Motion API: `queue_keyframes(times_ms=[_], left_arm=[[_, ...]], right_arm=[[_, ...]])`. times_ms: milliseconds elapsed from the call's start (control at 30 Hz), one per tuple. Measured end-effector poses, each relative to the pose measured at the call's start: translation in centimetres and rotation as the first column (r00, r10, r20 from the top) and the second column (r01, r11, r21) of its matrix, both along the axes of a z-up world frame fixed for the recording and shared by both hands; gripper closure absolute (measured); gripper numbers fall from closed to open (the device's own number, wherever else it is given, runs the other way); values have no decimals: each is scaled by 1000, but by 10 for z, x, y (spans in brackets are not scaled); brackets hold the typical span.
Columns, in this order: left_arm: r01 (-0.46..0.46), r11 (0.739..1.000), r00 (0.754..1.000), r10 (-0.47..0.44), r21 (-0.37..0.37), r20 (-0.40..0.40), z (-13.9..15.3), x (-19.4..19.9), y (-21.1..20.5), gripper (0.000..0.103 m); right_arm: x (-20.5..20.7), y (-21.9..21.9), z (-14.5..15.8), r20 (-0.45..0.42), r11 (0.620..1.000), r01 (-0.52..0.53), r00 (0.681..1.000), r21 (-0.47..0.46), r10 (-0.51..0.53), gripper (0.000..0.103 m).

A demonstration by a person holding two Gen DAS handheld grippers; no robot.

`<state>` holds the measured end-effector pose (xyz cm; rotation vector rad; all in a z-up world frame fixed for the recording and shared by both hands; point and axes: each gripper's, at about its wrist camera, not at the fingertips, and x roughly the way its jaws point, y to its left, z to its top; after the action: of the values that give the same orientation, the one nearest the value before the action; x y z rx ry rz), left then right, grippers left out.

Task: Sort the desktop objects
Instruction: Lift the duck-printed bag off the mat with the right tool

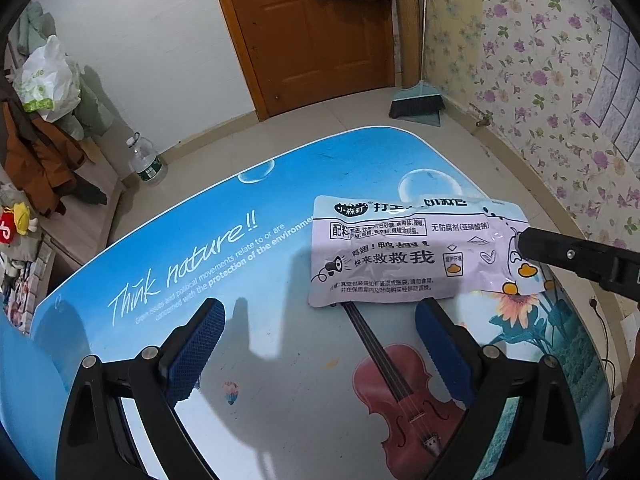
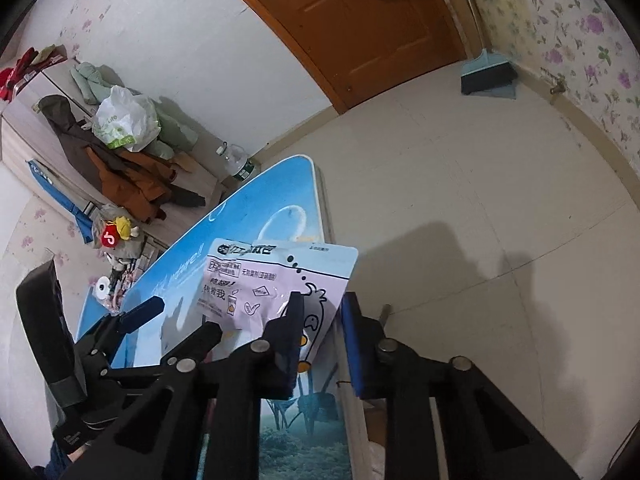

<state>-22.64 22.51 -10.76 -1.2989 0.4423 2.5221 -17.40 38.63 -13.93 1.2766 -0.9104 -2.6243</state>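
A pale lilac snack packet (image 1: 392, 256) with black Chinese print lies near the right edge of the blue printed table (image 1: 180, 264), its right end past the edge. My right gripper (image 2: 322, 300) is shut on the packet's (image 2: 248, 280) right corner, where the foil crinkles. In the left wrist view one black finger (image 1: 560, 254) of the right gripper reaches in from the right onto that corner. My left gripper (image 1: 320, 306) stands open just short of the packet's near edge, with only bare table between its blue pads. The right wrist view shows the left gripper (image 2: 180, 316) at lower left.
Beyond the table (image 2: 256, 208) lies tiled floor. A large water bottle (image 1: 146, 162) stands by the white wall. A broom and dustpan (image 1: 418, 106) lean beside the wooden door (image 1: 320, 40). Clothes and a plastic bag (image 1: 48, 80) pile up on furniture at the left.
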Motion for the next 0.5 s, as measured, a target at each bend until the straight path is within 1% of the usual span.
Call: queue_keyframes(times_ms=[133, 200, 400, 500], left_arm=[[3, 1000, 1000, -3, -2, -1, 0, 0, 1, 6], [4, 1000, 1000, -4, -1, 0, 0, 0, 1, 6], [18, 1000, 1000, -18, -5, 2, 1, 1, 8, 6], [21, 1000, 1000, -21, -7, 2, 1, 1, 9, 6]], right_arm=[[-1, 5, 0, -7, 999, 17, 1000, -29, -17, 91], [1, 7, 2, -26, 999, 27, 999, -40, -28, 94], [1, 1, 19, -90, 998, -9, 996, -55, 4, 97], [1, 1, 23, -102, 998, -19, 995, -64, 12, 97]])
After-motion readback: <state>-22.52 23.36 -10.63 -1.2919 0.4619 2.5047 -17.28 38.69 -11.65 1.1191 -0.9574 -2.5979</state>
